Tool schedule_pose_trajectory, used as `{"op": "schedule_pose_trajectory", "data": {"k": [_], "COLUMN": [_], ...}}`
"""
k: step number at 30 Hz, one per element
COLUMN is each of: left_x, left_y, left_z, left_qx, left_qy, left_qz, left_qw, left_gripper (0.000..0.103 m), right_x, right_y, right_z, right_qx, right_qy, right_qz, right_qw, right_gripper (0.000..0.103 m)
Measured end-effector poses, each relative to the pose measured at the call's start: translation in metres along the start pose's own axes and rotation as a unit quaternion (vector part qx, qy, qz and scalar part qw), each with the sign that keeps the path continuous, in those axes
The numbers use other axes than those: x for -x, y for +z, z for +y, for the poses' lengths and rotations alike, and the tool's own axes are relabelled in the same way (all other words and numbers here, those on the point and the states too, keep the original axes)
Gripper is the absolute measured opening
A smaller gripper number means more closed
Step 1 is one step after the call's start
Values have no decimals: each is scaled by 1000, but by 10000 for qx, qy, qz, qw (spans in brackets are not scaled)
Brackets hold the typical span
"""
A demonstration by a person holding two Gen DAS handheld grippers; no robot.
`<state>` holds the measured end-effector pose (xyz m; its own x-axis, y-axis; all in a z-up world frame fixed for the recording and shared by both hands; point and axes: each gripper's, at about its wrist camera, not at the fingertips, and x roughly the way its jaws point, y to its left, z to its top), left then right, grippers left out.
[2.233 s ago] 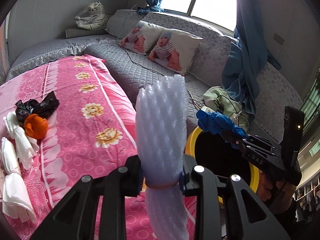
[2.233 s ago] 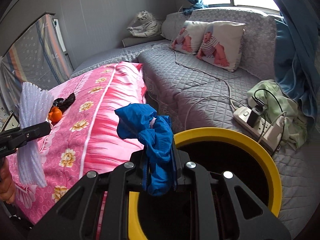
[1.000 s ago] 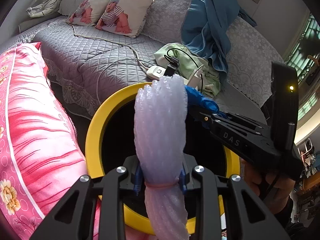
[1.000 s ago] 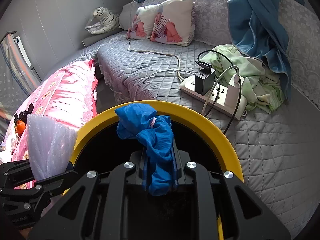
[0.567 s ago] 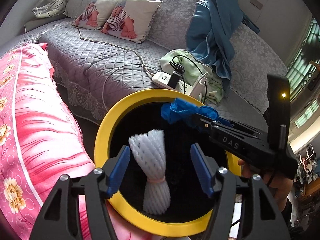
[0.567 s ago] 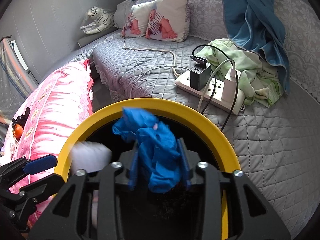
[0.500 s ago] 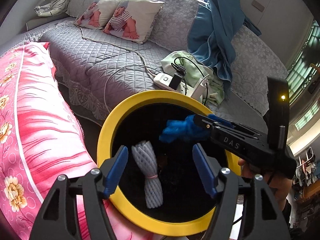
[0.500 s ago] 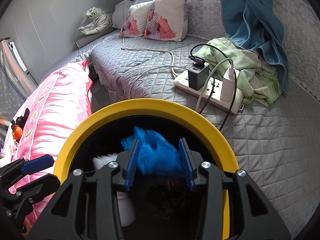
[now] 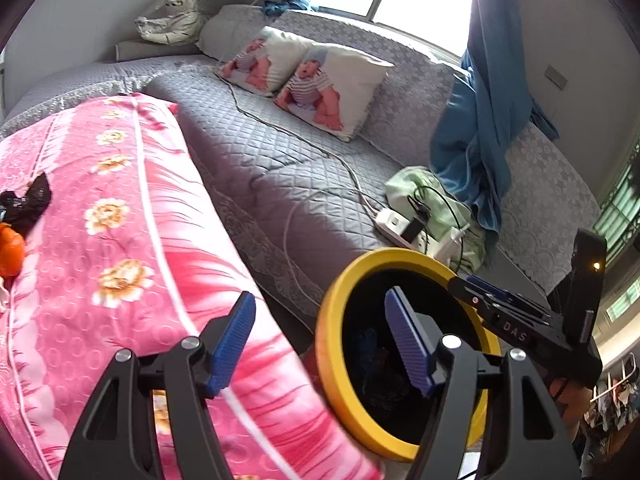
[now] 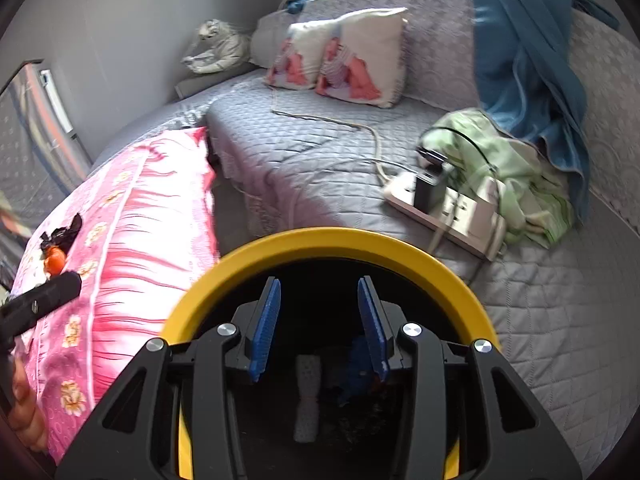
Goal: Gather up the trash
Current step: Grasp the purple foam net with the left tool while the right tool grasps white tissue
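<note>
My left gripper [image 9: 320,340] is open and holds nothing; it hangs over the edge of the pink flowered bedcover [image 9: 120,264], just left of the yellow-rimmed black bin [image 9: 326,320]. My right gripper [image 10: 318,328] is open over the bin's [image 10: 328,240] mouth, with nothing between its pads. At the bottom of the bin lie a white foam net [image 10: 308,396] and a blue glove [image 10: 360,364]. An orange scrap [image 9: 8,248] and a black crumpled bag [image 9: 26,202] lie on the pink cover at far left. In the left wrist view, the right gripper [image 9: 476,290] reaches over the bin's rim.
A grey quilted sofa bed [image 9: 280,168] runs behind the bin, with two printed pillows [image 9: 320,88]. A white power strip [image 10: 452,208] with chargers and cables lies by a green cloth [image 10: 512,168]. A blue curtain [image 9: 476,128] hangs at right. A hand [image 10: 24,412] holds the left gripper.
Both grippers opened: the foam net and the blue glove fell into the bin. My left gripper then swung left and up, off the bin and over the pink cover. The right rose slightly.
</note>
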<state>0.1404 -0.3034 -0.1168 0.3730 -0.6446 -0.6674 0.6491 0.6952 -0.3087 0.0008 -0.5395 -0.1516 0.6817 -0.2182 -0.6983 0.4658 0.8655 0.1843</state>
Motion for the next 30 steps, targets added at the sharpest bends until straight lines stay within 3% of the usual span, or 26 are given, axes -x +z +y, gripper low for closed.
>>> {"op": "schedule_pose_trajectory", "data": {"k": [7,11,21,25,30], "left_x": [65,112,217,242,255], "left_y": [4,-1,-33,-52,-73], "left_z": [81,138,267,306,342], "left_qx": [384,643,1475,1735,1927], "left_qy": [788,1306,2471,2823,3060], "left_qz": [-515,-823,-1369,-1406,-1335], "left_qw": [9948,9859,9479,9330,9227], "left_gripper": [64,66,71,71,71], "right_x": [3,2,6,8,8], "right_y": [11,11,-22,-41,-59], "right_z": [85,147,304,351,389], "right_qx": [686,1131,2274,2680,3010], "right_qy": [774,1361,2689,2923,3115], "right_qz": [-122,-107,299,460,669], "right_qw": [9946,9842,9354,9168,8988], "right_gripper": [38,38,46,46,46]}}
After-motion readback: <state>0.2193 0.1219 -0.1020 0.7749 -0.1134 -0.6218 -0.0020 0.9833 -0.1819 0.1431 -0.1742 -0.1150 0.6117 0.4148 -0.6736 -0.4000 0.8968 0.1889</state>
